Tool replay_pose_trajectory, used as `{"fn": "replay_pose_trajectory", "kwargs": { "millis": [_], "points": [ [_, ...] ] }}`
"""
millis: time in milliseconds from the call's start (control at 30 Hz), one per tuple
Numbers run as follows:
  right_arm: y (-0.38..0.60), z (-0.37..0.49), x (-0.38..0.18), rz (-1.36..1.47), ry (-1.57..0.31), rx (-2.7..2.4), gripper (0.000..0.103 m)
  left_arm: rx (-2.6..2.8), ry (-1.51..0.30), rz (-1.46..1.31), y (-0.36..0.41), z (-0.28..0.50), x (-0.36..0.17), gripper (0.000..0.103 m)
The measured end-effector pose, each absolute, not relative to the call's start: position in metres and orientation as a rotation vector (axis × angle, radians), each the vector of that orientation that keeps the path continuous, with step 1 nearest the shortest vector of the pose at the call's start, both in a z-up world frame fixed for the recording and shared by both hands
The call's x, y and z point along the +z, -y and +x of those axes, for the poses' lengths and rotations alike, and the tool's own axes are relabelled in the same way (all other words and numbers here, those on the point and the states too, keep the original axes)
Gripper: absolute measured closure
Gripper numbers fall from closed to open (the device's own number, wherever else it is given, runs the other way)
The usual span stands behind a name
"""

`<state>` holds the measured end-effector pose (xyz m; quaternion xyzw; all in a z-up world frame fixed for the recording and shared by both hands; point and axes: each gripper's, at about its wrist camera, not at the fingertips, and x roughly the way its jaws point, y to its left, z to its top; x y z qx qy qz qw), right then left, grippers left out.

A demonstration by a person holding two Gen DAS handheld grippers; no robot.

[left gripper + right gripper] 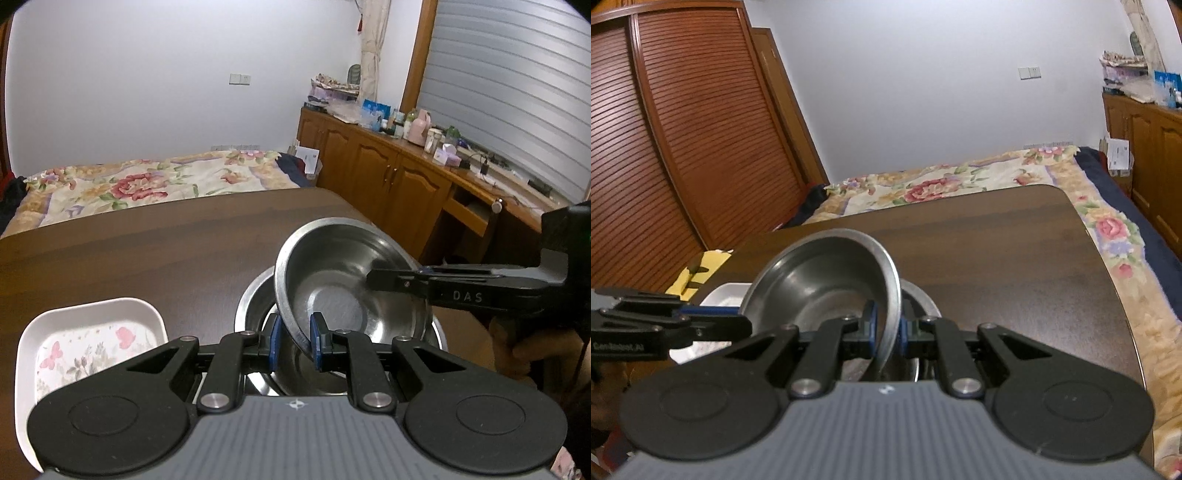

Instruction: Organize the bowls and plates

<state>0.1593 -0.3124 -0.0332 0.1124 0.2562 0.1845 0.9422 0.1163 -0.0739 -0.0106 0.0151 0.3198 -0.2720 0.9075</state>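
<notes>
I see silver bowls (343,280), a white tray (88,332) printed with pink butterflies, a dark brown table (147,251), and a floral bedspread (147,184).

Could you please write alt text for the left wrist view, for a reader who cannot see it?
The left gripper pinches the near rim of a tilted steel bowl above a second steel bowl on the brown table, while the right gripper clamps the far rim. A white floral tray lies left.

My left gripper (295,345) and right gripper (886,334) both pinch the bowl (343,273) rim from opposite sides, my hand (517,347) gripping the right handle.
</notes>
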Motion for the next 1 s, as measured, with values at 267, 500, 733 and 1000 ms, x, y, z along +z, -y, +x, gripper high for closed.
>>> {"fn": "replay_pose_trajectory", "kwargs": {
  "millis": [267, 500, 733, 1000],
  "points": [
    [0.31, 0.157, -0.039, 0.182, -0.524, 0.368, 0.089, -0.557, -0.69, 0.024, 0.073, 0.12, -0.021, 0.084],
    [0.304, 0.156, -0.041, 0.138, -0.526, 0.364, 0.089, -0.55, -0.701, 0.024, 0.075, 0.123, -0.022, 0.084],
    [0.3, 0.154, -0.039, 0.088, -0.516, 0.362, 0.088, -0.554, -0.712, 0.014, 0.073, 0.126, -0.025, 0.084],
    [0.295, 0.153, -0.038, 0.054, -0.512, 0.359, 0.088, -0.553, -0.687, -0.018, 0.065, 0.125, -0.024, 0.084]
  ]
}}
